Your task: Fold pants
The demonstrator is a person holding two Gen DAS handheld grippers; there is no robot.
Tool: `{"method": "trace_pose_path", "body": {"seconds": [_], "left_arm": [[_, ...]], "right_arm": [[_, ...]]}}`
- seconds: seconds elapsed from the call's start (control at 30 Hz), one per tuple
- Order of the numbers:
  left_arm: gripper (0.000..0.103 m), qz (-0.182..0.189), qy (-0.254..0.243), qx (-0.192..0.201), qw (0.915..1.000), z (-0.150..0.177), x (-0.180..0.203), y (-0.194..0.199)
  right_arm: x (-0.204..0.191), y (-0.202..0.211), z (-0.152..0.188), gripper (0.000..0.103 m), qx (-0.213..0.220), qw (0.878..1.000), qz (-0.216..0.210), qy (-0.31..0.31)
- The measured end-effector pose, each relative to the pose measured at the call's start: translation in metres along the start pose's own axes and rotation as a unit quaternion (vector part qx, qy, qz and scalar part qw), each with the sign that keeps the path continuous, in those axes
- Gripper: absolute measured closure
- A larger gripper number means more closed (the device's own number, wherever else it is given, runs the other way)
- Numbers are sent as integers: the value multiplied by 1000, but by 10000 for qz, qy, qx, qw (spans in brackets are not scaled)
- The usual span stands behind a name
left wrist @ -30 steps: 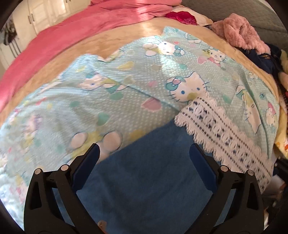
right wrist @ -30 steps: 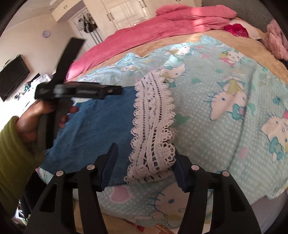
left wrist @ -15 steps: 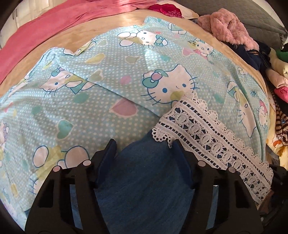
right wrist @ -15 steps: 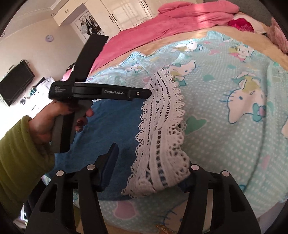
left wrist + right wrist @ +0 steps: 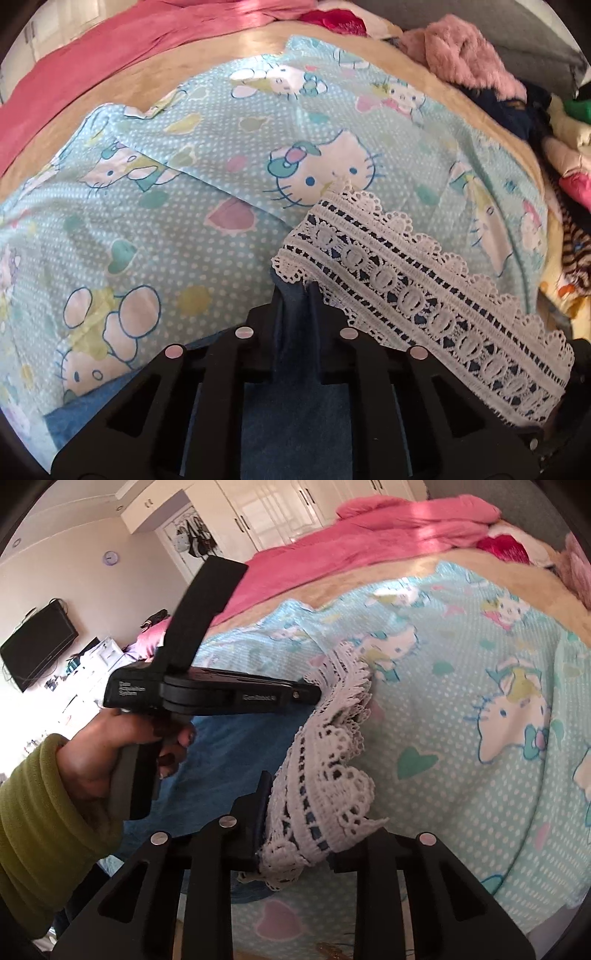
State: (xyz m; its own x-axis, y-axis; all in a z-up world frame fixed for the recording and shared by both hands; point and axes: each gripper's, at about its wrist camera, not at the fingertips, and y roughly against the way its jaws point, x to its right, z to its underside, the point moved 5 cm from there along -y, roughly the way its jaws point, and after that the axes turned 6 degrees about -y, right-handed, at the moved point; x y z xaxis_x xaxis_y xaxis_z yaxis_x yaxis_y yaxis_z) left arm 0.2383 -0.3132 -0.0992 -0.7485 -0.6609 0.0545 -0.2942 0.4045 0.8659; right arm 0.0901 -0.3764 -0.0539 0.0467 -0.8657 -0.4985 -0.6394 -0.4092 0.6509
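Your left gripper (image 5: pixel 295 295) is clamped on the blue denim pants (image 5: pixel 295 406) beside their white lace hem (image 5: pixel 424 280). Your right gripper (image 5: pixel 295 834) is closing around that bunched lace. Lifting early risks the openwork lace slipping or snagging, so the 2 corners rise unevenly.

The pants (image 5: pixel 295 406) are denim blue, low in the frame, and their hem carries a band of white lace trim (image 5: pixel 424 288) with scalloped edges and rows of open holes through which the blue shows. Under them the bed sheet (image 5: pixel 184 206) is pale turquoise, dotted all over with small white spots and printed with white cartoon cats, pink and teal hearts and yellow patches. A tan blanket (image 5: pixel 229 48) borders it toward the top, and a pink quilt (image 5: pixel 92 48) fills the upper left. A fluffy pink garment (image 5: pixel 461 51) sits upper right. In the right wrist view the left hand-held gripper (image 5: pixel 312 696) is black with white lettering, and the sleeve (image 5: pixel 40 819) behind it is olive green.
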Motion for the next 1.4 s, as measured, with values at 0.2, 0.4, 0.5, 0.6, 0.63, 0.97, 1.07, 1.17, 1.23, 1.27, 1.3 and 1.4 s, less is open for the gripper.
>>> {"method": "trace_pose_path", "body": {"seconds": [0.2, 0.4, 0.5, 0.6, 0.63, 0.97, 1.07, 1.17, 1.23, 1.27, 1.3, 1.4], "left_arm": [[98, 337, 468, 479, 9972, 4, -19, 35], [98, 275, 1004, 779, 9915, 32, -55, 76], [98, 119, 1248, 891, 9881, 55, -78, 96], [98, -140, 1479, 949, 9843, 84, -101, 115], [97, -197, 1583, 988, 9822, 93, -109, 121], [73, 541, 3407, 1655, 9239, 185, -182, 156], [66, 880, 3610, 1733, 9121, 191, -184, 154], [57, 1122, 3577, 1757, 9103, 189, -177, 151], [50, 1205, 3540, 1760, 9106, 189, -171, 150], [48, 1233, 3541, 1798, 9094, 189, -170, 151], [48, 1228, 3532, 1827, 9093, 190, -170, 152], [47, 1152, 3605, 1883, 9063, 195, -174, 153]], "right_arm": [[-45, 8, -8, 80, 193, 9975, -103, 666], [-101, -3, -7, 80, 146, 9906, -283, 1328], [-130, -15, 2, 80, 18, 9847, -366, 1706], [-156, -28, 15, 80, -137, 9771, -378, 2089], [-165, -35, 22, 80, -223, 9740, -370, 2222], [-217, -79, 85, 80, -729, 9427, -41, 3256], [-220, -82, 89, 78, -705, 9398, 50, 3344], [-223, -81, 91, 77, -660, 9368, 87, 3435], [-222, -83, 89, 76, -667, 9368, 65, 3434], [-224, -80, 91, 76, -657, 9371, 57, 3428], [-223, -81, 91, 76, -654, 9371, 50, 3428], [-222, -82, 92, 73, -661, 9378, -27, 3409]]}}
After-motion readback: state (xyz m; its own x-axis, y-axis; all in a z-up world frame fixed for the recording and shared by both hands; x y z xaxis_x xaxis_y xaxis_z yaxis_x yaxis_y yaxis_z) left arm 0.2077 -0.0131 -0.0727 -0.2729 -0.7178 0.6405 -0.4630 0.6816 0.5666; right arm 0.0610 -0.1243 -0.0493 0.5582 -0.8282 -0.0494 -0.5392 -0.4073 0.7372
